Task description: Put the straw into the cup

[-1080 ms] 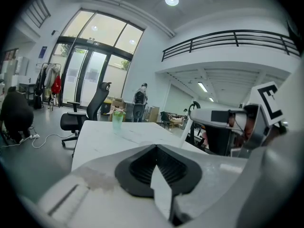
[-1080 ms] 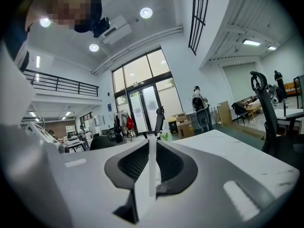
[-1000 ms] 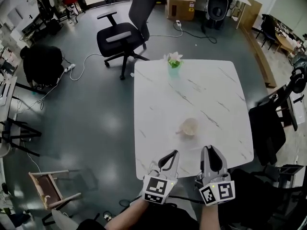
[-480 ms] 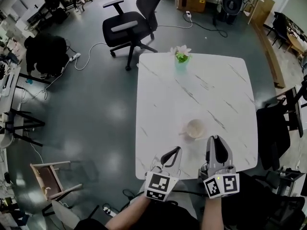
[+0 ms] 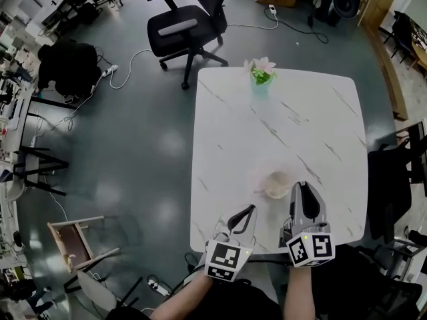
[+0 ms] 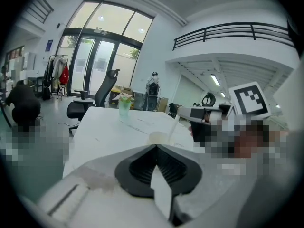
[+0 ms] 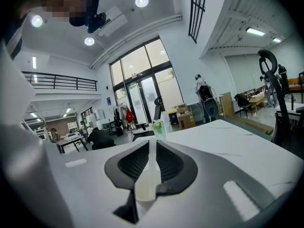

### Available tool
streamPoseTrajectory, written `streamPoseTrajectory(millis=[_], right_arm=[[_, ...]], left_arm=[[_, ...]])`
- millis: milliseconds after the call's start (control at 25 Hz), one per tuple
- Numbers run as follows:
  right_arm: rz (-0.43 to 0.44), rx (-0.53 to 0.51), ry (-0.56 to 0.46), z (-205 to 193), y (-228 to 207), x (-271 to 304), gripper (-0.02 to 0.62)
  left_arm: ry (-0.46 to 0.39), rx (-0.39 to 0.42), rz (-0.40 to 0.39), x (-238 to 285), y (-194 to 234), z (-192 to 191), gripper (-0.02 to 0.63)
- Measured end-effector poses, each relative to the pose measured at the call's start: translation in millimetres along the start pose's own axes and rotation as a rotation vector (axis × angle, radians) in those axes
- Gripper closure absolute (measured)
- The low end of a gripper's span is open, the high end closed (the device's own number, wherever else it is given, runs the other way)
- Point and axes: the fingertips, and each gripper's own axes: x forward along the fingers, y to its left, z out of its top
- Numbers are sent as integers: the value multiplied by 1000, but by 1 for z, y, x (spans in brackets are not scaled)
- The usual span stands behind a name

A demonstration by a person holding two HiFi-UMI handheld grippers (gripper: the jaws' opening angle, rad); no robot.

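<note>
A pale round cup (image 5: 277, 184) stands on the white marble table (image 5: 280, 125), near its front edge. My right gripper (image 5: 300, 187) is just right of the cup and shut on a thin translucent straw (image 7: 150, 171) that runs between its pads. In the left gripper view the straw (image 6: 173, 128) slants down from the right gripper (image 6: 191, 113) to the cup's (image 6: 158, 137) rim. My left gripper (image 5: 247, 210) hovers left of and nearer than the cup, jaws together with nothing seen in them. The cup is hidden in the right gripper view.
A green vase with pink flowers (image 5: 260, 72) stands at the table's far edge. A black office chair (image 5: 190, 22) is beyond the table, another dark chair (image 5: 390, 192) at its right side. A small wooden chair (image 5: 73, 242) lies on the floor to the left.
Both grippers have moved forward over the table toward the cup. The right gripper with the straw now sits right beside the cup.
</note>
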Motion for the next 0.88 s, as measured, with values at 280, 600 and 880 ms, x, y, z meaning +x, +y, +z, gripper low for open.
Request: streamPoseTrajectory(millis=[280,600,880], right_arm=[[4,2,52,-24,-10,23,547],[1,29,84,-41,-19,34,546],[5,57,92,-50,-21,37,546]], left_arm=[[32,-32,17,8,6,-11,604],[53,-49,24,15,9,-17,604],[65,-48,11,21,5,-19,604]])
